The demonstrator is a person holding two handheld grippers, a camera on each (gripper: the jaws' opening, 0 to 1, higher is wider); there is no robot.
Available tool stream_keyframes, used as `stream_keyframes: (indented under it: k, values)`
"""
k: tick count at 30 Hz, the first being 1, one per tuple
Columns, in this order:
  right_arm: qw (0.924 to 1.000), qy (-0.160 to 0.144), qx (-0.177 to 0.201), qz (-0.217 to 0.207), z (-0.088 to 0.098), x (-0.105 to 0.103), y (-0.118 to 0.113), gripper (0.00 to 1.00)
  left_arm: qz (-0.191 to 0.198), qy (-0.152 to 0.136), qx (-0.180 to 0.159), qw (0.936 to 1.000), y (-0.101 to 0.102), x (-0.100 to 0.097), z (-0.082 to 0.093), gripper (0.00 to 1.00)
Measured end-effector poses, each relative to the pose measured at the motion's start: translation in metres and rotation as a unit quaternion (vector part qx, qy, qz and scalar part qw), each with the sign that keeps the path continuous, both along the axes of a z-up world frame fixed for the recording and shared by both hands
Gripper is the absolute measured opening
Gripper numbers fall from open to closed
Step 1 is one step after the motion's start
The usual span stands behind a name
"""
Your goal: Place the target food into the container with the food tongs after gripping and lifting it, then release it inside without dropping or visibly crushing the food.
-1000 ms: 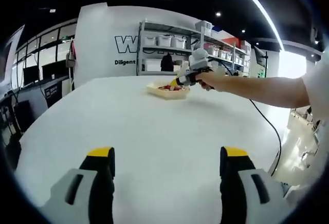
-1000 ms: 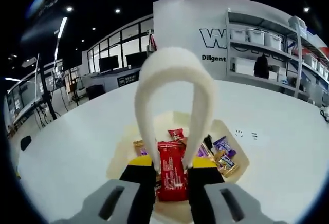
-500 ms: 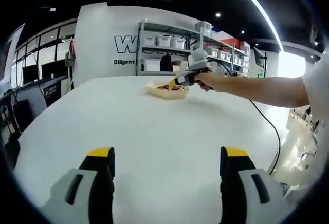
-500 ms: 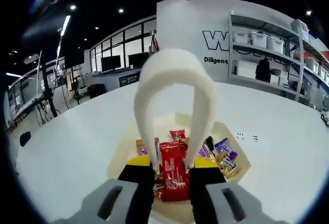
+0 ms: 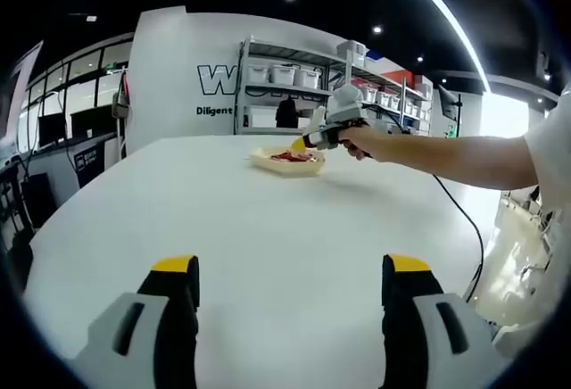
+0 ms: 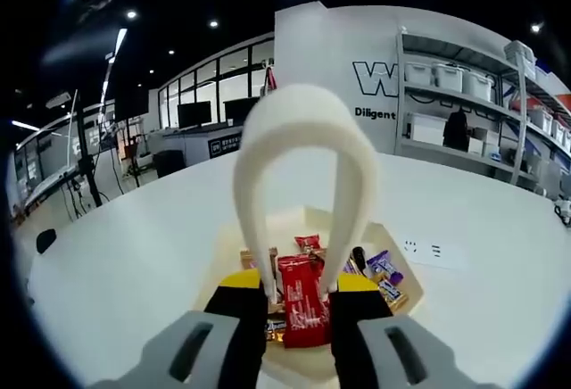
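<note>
My right gripper [image 6: 299,284] is shut on white food tongs [image 6: 303,117], whose looped end points away from the camera. The tong tips pinch a red snack packet [image 6: 302,302], which hangs upright over a shallow pale container [image 6: 211,273] holding several wrapped snacks. In the left gripper view the same container [image 5: 287,162] sits far across the white table, with the right gripper [image 5: 328,130] above its right side at the end of a person's arm [image 5: 446,157]. My left gripper [image 5: 290,268] hovers open over the near part of the table, nothing between its jaws.
The white table [image 5: 268,219] stretches wide around the container. A small printed label [image 6: 421,249] lies on it to the container's right. A black cable [image 5: 468,228] hangs off the table's right edge. Shelves with bins [image 5: 285,86] stand against the back wall.
The right gripper has risen a little with the tongs and red packet; the container looks slightly smaller and lower beneath it. The left gripper has barely shifted.
</note>
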State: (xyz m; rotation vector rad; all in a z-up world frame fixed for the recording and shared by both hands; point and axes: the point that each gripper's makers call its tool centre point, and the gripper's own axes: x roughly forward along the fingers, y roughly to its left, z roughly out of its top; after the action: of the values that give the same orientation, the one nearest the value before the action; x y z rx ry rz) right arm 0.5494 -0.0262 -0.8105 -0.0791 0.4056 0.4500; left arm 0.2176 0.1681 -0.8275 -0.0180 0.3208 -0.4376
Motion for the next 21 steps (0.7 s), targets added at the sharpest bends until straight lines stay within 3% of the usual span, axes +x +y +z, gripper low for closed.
stream_keyframes:
  k: [9, 12, 15, 21]
  values:
    - [0.9999, -0.01, -0.002, 0.005, 0.011, -0.012, -0.003, 0.2, -0.005, -0.008, -0.004, 0.9999, -0.005, -0.004, 0.007, 0.82]
    - [0.9999, -0.012, -0.001, 0.004, 0.015, -0.016, -0.005, 0.2, -0.012, -0.012, -0.04, 0.9991, -0.012, -0.007, 0.015, 0.82]
    - [0.9998, -0.017, -0.004, 0.004, 0.02, -0.022, -0.007, 0.2, -0.016, -0.012, -0.009, 0.9998, -0.013, -0.009, 0.011, 0.82]
    - [0.9996, -0.028, -0.006, 0.007, 0.031, -0.039, -0.011, 0.2, -0.023, -0.015, -0.02, 0.9994, -0.02, -0.014, 0.013, 0.82]
